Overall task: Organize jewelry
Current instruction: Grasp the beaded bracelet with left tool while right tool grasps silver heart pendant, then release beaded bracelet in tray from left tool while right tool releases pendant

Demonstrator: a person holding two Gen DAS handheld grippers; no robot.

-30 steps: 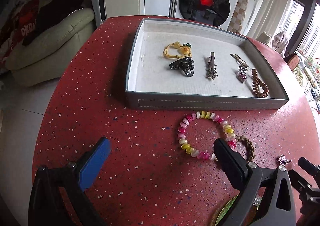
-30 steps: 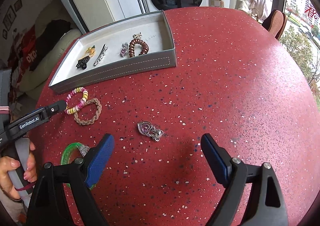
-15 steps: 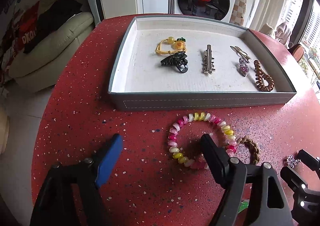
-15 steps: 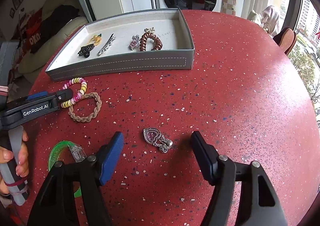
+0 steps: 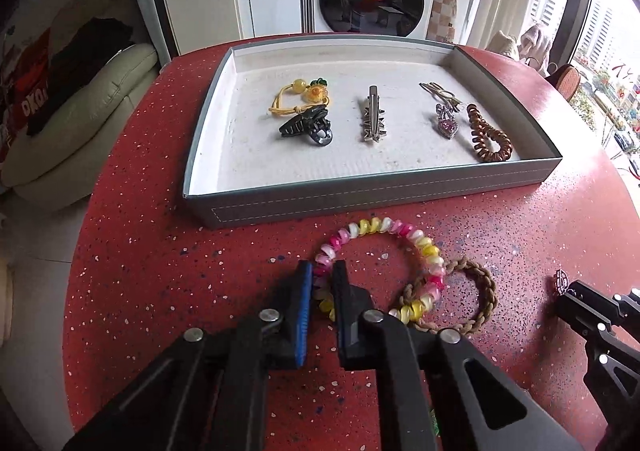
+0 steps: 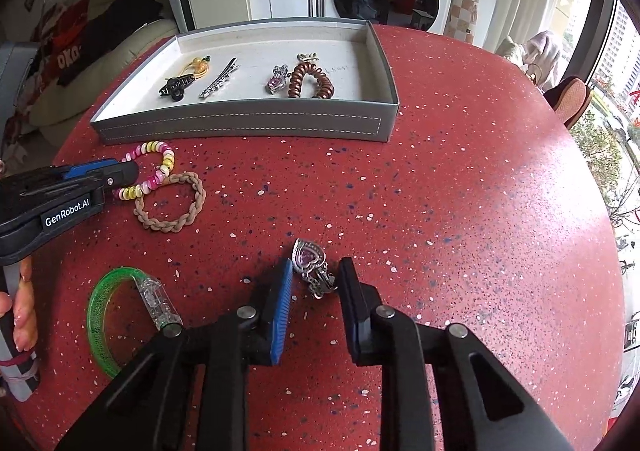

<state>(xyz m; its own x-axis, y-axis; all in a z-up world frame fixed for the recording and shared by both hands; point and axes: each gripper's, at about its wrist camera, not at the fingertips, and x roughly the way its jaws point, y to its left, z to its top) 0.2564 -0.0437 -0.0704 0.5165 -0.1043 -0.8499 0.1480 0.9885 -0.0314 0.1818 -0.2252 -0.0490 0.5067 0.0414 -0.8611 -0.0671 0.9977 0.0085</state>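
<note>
Your left tongs (image 5: 321,283) are closing on the coil bracelet (image 5: 384,229), the right tongs (image 6: 316,279) closing around the heart brooch (image 6: 309,260); next lift both into the tray (image 5: 360,193).

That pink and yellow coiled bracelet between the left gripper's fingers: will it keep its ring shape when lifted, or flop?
The pink and yellow coil bracelet will probably sag into a droopy loop: it looks like a springy spiral. The left gripper is closing on one side only, so the rest would likely dangle. It overlaps the braided tan band, which it might nudge.
</note>
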